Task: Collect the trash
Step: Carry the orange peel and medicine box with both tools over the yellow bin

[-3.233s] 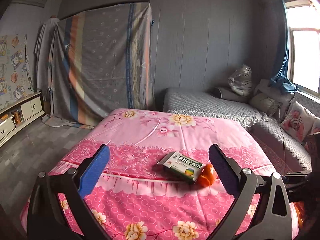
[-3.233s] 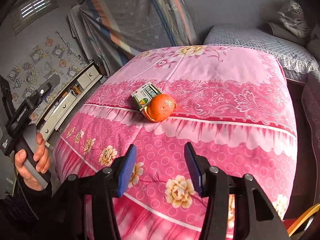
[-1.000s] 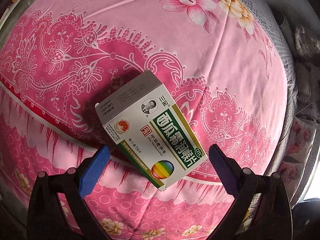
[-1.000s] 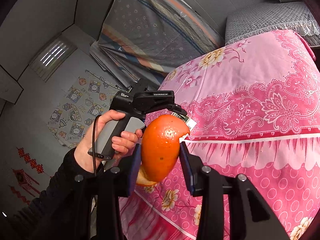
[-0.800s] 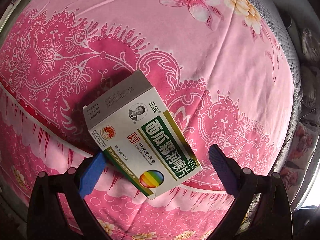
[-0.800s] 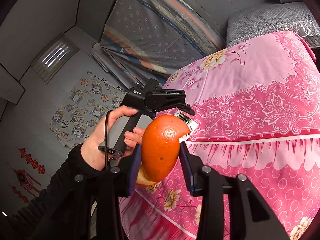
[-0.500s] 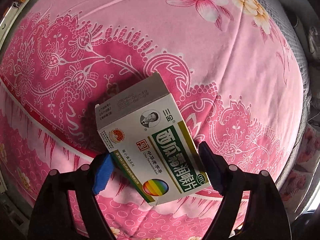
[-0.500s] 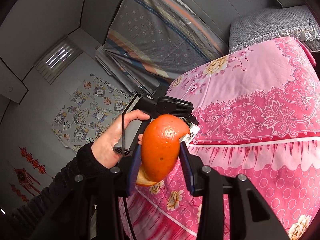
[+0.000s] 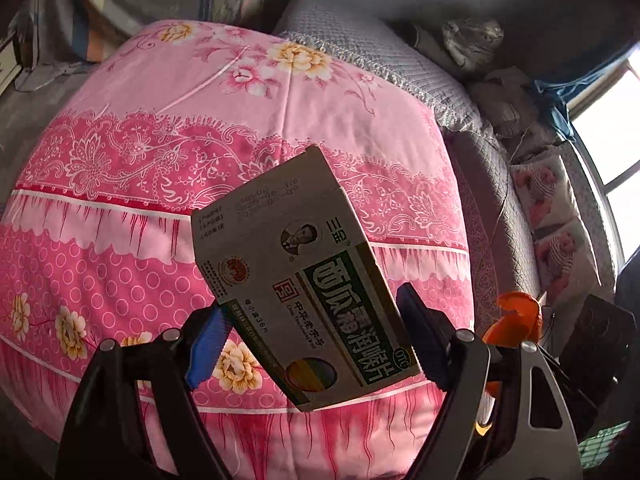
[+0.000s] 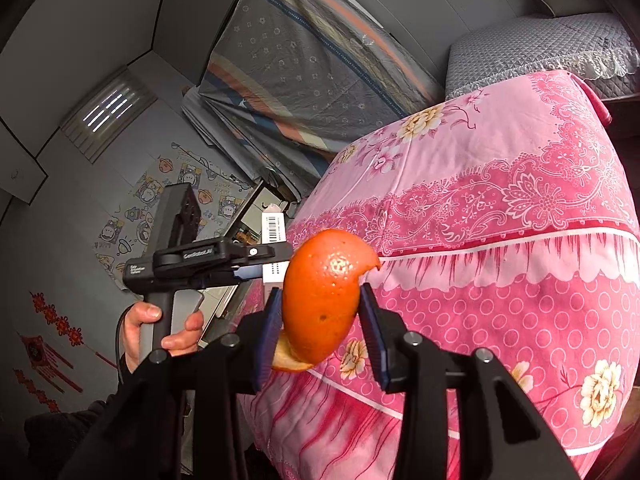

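Observation:
My left gripper (image 9: 314, 330) is shut on a white and green medicine box (image 9: 296, 280) and holds it in the air above the pink floral bedspread (image 9: 160, 160). My right gripper (image 10: 322, 332) is shut on an orange peel (image 10: 324, 304) and holds it up beside the bed. The peel also shows at the right of the left wrist view (image 9: 516, 320). The left gripper with the box's white end (image 10: 274, 232) shows in the right wrist view, held by a hand (image 10: 160, 328).
The bed is covered by the pink bedspread (image 10: 500, 220). A grey quilted sofa with cushions (image 9: 552, 208) runs along the right under a window. A striped cloth (image 10: 304, 64) hangs at the back wall. A low cabinet stands at the left wall.
My left gripper has shut on the box and lifted it off the bedspread, tilting up and back. My right gripper still holds the orange peel in the air.

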The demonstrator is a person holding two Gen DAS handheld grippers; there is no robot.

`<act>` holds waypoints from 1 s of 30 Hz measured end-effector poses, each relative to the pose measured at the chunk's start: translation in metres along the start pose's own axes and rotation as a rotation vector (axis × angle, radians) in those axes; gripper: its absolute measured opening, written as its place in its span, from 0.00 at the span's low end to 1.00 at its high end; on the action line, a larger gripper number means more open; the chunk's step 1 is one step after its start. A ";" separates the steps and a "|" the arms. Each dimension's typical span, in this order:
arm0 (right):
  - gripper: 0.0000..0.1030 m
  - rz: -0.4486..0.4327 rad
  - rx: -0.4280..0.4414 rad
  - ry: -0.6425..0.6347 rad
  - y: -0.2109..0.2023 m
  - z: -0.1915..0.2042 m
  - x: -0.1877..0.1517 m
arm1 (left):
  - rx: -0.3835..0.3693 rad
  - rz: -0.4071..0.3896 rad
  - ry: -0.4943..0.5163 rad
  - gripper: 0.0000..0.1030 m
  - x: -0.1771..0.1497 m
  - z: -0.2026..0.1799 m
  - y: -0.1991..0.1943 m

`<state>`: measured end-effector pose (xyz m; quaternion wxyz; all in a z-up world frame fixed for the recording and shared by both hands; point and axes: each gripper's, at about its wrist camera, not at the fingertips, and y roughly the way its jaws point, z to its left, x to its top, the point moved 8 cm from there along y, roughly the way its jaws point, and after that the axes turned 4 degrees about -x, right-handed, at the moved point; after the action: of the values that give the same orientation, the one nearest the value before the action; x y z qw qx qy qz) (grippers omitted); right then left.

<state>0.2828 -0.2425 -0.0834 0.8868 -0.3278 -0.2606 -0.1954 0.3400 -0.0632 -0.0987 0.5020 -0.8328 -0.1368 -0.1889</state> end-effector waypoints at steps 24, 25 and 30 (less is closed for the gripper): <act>0.35 -0.485 -0.627 0.320 -0.266 -0.143 -0.115 | -0.205 -0.271 0.747 0.74 -0.127 -0.281 -0.011; 0.35 -0.494 -0.639 0.333 -0.272 -0.150 -0.121 | -0.223 -0.264 0.757 0.74 -0.131 -0.290 -0.005; 0.36 -0.531 -0.715 0.366 -0.298 -0.175 -0.145 | -0.256 -0.251 0.810 0.74 -0.155 -0.335 0.025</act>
<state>0.0731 -0.5474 -0.1395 0.6690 -0.4946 -0.0914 -0.5472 0.1530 -0.3784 -0.0458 0.3811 -0.7238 -0.0046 -0.5751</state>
